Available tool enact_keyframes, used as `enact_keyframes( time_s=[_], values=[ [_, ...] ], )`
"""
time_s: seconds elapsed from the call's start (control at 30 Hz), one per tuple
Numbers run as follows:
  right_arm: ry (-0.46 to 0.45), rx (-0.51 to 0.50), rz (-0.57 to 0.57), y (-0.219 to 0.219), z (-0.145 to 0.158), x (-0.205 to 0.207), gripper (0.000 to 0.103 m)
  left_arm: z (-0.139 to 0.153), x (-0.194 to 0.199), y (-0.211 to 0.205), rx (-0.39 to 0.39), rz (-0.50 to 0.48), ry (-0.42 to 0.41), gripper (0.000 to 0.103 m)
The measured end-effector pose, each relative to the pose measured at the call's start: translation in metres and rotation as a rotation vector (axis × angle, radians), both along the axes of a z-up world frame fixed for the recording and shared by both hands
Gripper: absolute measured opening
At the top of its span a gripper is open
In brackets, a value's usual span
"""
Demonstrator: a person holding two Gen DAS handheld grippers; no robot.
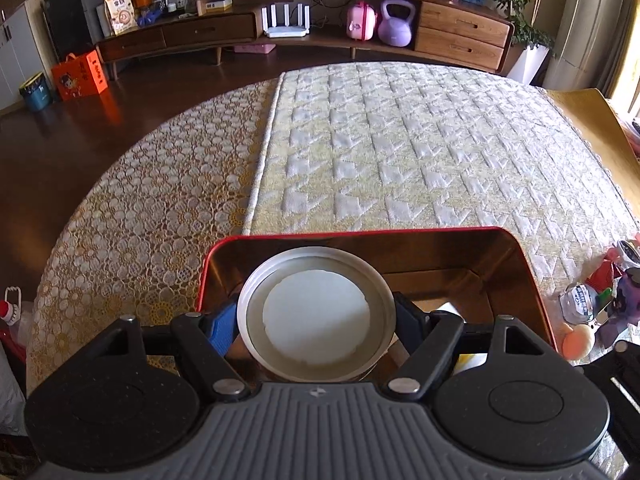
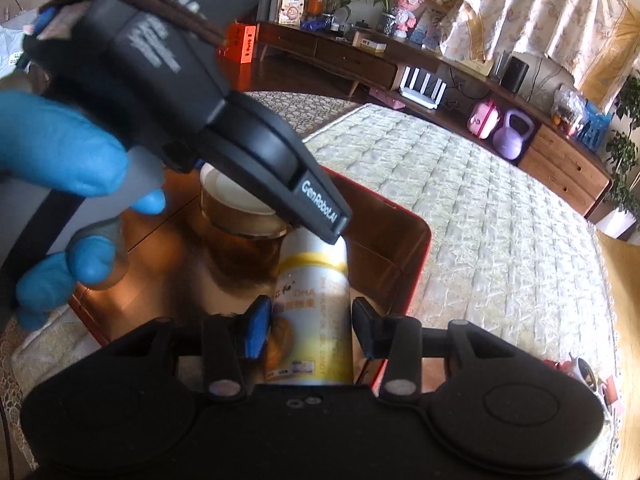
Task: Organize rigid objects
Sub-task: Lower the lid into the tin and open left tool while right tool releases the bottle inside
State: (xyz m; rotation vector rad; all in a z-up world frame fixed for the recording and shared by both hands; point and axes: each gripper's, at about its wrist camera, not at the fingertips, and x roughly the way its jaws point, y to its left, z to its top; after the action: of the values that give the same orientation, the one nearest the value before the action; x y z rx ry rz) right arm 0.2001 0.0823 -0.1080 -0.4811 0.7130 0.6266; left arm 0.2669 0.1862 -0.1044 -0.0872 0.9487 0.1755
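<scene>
A red tin box (image 1: 536, 280) with a shiny copper inside stands on the quilted mat. My left gripper (image 1: 316, 318) is shut on a round jar with a white and silver lid (image 1: 316, 312), held inside the box. In the right wrist view the same jar (image 2: 236, 208) shows amber below its lid, under the other gripper's body. My right gripper (image 2: 308, 330) has its fingers on both sides of a white and yellow can (image 2: 312, 300) lying in the red box (image 2: 416, 264); the black finger stands a little off it.
Small toys and a little bottle (image 1: 584, 304) lie at the right of the mat (image 1: 400, 140). A lace cloth (image 1: 152, 208) covers the table's left side. A wooden cabinet with a purple kettlebell (image 1: 394, 24) stands beyond. A blue-gloved hand (image 2: 60, 152) holds the left gripper.
</scene>
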Motion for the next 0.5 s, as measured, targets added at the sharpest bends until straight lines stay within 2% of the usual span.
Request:
enact_keyframes(
  time_s=[0.5],
  values=[
    [0.024, 0.122, -0.008, -0.031, 0.031, -0.009, 0.058, -0.004, 0.001, -0.004, 0.015, 0.016, 0.025, 0.077]
  ],
)
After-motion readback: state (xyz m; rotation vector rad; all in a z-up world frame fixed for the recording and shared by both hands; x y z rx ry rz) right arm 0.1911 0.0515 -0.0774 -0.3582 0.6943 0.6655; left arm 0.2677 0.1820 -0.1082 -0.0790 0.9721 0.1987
